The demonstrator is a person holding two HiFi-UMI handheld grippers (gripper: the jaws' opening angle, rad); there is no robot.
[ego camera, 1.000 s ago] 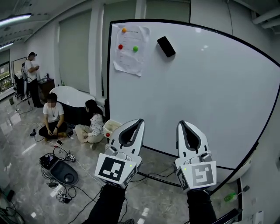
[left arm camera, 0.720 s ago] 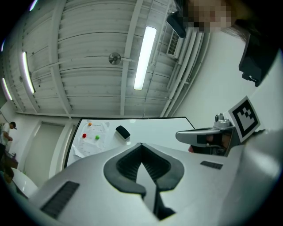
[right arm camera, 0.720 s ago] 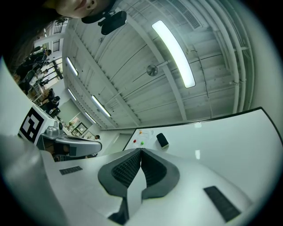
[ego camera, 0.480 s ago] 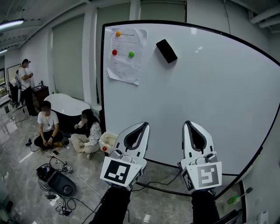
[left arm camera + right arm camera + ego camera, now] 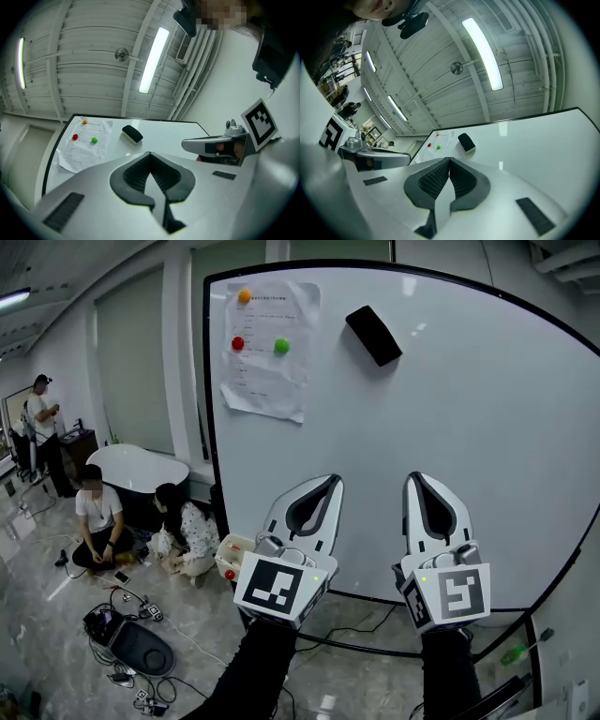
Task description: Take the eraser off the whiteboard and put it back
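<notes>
A black eraser [image 5: 374, 335] sticks tilted near the top of the big whiteboard [image 5: 487, 427], right of a paper sheet [image 5: 267, 343] pinned by three coloured magnets. Both grippers point up at the board, well below the eraser and apart from it. My left gripper [image 5: 325, 486] is shut with nothing in it, and so is my right gripper [image 5: 422, 482]. The left gripper view has the eraser [image 5: 132, 134] beyond the closed tips [image 5: 150, 153]. In the right gripper view the eraser [image 5: 466, 142] lies just past the closed tips [image 5: 450, 159].
Two people [image 5: 98, 512] sit on the floor left of the board beside a white bathtub [image 5: 141, 470]. Another person [image 5: 37, 418] stands far left. Cables and a dark device [image 5: 131, 638] lie on the floor. A green bottle [image 5: 520, 650] lies at lower right.
Both grippers have moved closer to the whiteboard and risen a little. The board and eraser now look larger, and the eraser sits higher and further right in the head view.
</notes>
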